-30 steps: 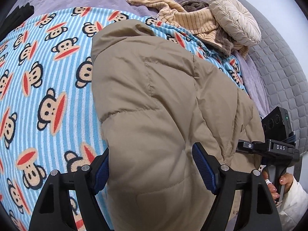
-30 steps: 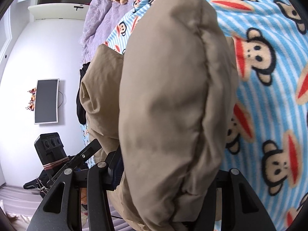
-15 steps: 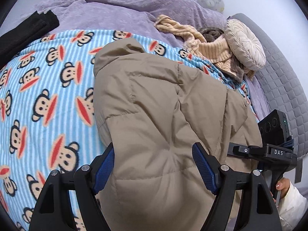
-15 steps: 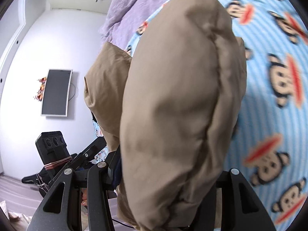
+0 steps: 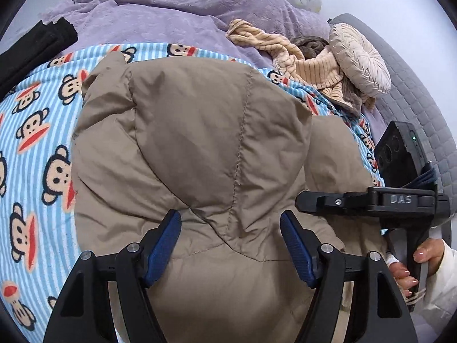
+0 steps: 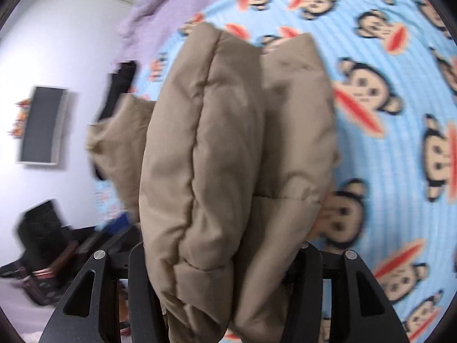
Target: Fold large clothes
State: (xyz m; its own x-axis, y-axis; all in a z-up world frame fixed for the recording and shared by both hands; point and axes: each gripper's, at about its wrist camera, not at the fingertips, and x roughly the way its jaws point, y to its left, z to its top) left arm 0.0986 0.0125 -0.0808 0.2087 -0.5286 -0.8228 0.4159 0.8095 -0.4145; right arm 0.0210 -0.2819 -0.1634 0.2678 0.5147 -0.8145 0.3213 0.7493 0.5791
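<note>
On the monkey-print blanket [image 5: 37, 131], mid-bed toward the near edge, lies the tan puffer jacket [image 5: 200, 131], bunched & partly folded. Left gripper [image 5: 230, 245]: blue pads wide apart w/ jacket fabric between them, not pinched. Right gripper [image 6: 222, 268] holds a thick wad of the jacket between its fingers; that view is blurred. A hand [image 5: 411, 268] grips the right tool's handle at the right edge. Far side of the bed: purple duvet [image 5: 171, 8], striped beige garment [image 5: 300, 60], round cushion [image 5: 360, 60]; black cloth [image 5: 34, 48] at the far-left corner.
</note>
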